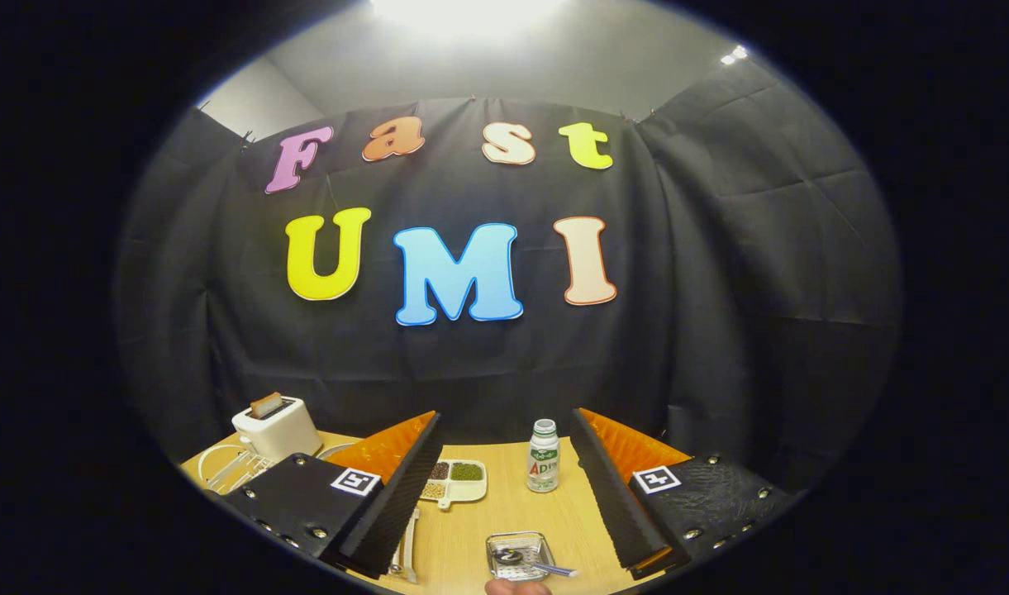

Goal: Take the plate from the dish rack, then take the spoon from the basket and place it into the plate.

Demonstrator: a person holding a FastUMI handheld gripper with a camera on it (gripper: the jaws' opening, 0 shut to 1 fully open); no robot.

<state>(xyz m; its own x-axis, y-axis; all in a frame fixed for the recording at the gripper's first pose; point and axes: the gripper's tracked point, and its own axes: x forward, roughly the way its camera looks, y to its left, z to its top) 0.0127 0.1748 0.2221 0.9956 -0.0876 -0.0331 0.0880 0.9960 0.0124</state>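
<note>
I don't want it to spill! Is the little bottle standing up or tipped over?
Standing up. The bottle stands on the table with its cap on top, beyond the open claw.

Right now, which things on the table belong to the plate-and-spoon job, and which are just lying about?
For the job:
dish rack
basket
spoon
tool, fingers open, holding nothing

Lying about:
toaster
divided snack dish
small bottle
</note>
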